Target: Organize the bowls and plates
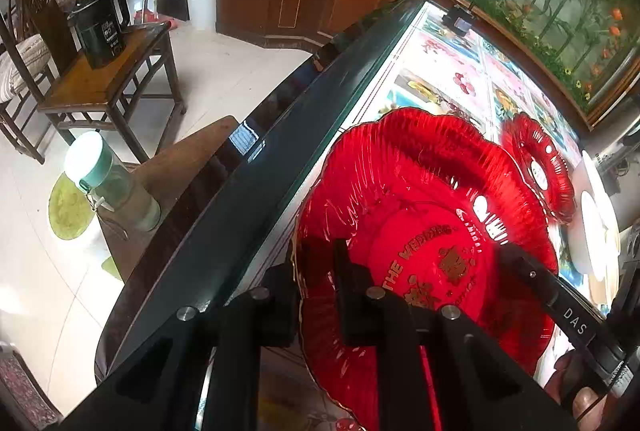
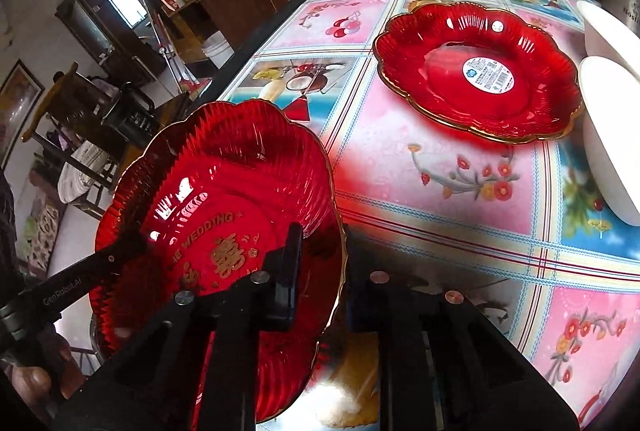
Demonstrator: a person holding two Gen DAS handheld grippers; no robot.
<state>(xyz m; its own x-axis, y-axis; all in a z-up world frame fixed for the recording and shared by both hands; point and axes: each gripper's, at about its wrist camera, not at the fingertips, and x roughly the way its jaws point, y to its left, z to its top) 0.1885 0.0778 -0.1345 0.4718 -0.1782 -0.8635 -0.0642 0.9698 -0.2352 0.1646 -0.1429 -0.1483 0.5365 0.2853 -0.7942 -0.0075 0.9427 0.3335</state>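
Translucent red fluted plate (image 2: 224,191) with gold lettering, second red plate (image 2: 476,71) with white sticker, pink-blue floral checked tablecloth (image 2: 420,183), white bowls (image 2: 612,135).

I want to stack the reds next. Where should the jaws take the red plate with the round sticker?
Grip the sticker plate by its flared, gold-edged rim on the near side, one jaw over and one under. It lies flat on the table, white dishes crowd its right, so come from the near-left.
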